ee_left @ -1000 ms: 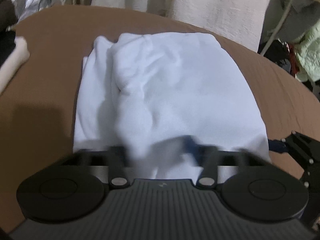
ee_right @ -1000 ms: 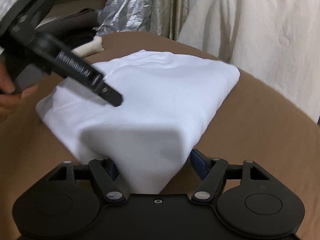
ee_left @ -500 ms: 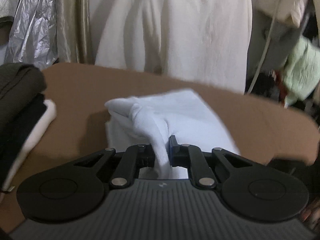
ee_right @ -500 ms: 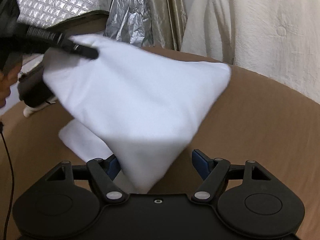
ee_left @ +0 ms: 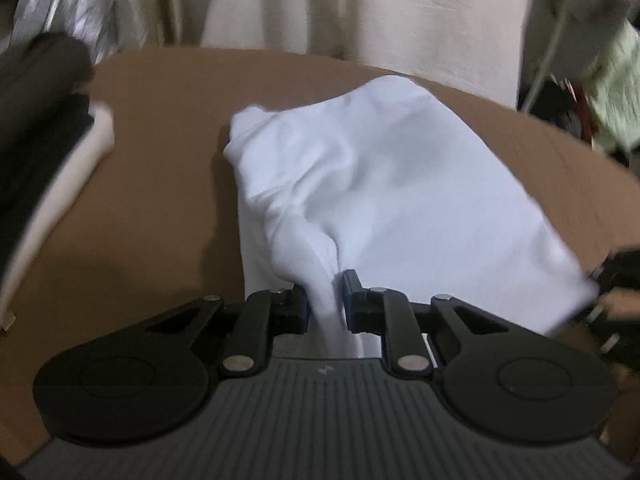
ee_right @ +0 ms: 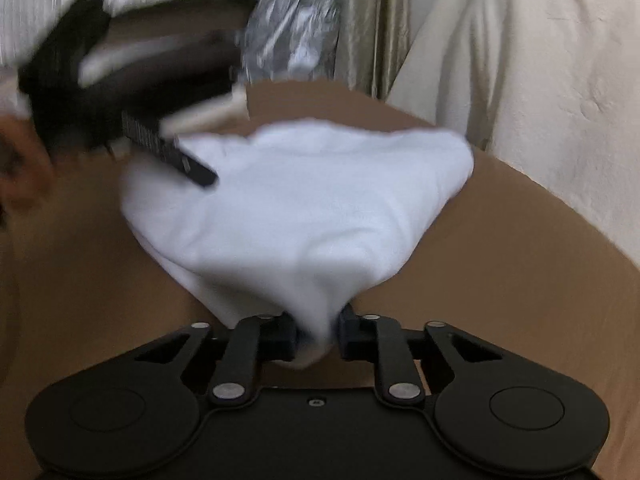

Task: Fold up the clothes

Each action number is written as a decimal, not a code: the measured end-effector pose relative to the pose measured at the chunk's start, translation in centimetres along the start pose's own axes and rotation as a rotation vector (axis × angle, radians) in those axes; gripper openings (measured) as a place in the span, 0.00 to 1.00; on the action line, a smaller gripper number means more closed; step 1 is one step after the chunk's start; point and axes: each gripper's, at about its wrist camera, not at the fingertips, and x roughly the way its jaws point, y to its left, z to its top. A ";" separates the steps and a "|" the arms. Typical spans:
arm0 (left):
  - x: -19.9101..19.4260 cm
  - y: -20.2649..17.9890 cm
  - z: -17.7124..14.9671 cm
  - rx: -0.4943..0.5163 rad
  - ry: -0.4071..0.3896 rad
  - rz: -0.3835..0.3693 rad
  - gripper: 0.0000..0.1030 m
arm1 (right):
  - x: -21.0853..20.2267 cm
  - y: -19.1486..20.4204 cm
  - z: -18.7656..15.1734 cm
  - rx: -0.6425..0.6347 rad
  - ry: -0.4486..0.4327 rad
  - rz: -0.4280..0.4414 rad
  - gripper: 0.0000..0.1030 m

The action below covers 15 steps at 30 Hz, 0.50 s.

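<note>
A white garment [ee_left: 384,184] is held up over the brown table [ee_left: 160,128], sagging between both grippers. My left gripper [ee_left: 325,296] is shut on a bunched near corner of the cloth. My right gripper [ee_right: 316,332] is shut on another corner of the white garment [ee_right: 304,208], which spreads away from it. In the right wrist view the left gripper [ee_right: 168,152] shows at upper left, blurred, with a hand behind it. The right gripper [ee_left: 616,280] appears at the right edge of the left wrist view, at the cloth's corner.
A stack of folded dark and cream clothes [ee_left: 44,140] lies at the table's left side. Cream drapes [ee_left: 360,8] and silver foil sheeting [ee_right: 296,28] hang behind the table. Assorted clothes [ee_left: 612,92] pile up at the far right.
The right gripper, open around the cloth before, has shut on it. Both grippers have lifted the garment off the table, and it now hangs lower and more spread than half a second ago.
</note>
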 end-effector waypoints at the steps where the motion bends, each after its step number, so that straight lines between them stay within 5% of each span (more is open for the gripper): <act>1: 0.6 0.3 0.0 -0.038 0.040 0.003 0.16 | -0.8 -0.5 0.2 0.029 -0.011 0.024 0.15; 4: 2.8 2.1 -0.6 -0.190 0.186 0.023 0.31 | -0.1 -1.4 0.1 0.042 0.081 0.040 0.12; 6: 3.4 3.8 -1.5 -0.332 0.206 -0.006 0.32 | 0.9 -1.5 0.0 0.054 0.134 0.042 0.13; 8: 2.8 4.8 -1.5 -0.343 0.219 -0.045 0.34 | 1.1 -1.1 -0.3 0.023 0.156 0.071 0.14; 11: 1.7 5.5 -1.0 -0.318 0.246 -0.038 0.44 | -1.1 -2.2 0.1 0.085 0.085 0.419 0.17; 13: 0.8 5.7 -0.6 -0.288 0.267 -0.008 0.61 | -1.4 -1.8 0.6 0.085 0.029 0.409 0.33; 15: -0.1 5.7 -0.3 -0.259 0.231 0.009 0.61 | -1.8 -1.4 1.0 0.085 -0.026 0.398 0.43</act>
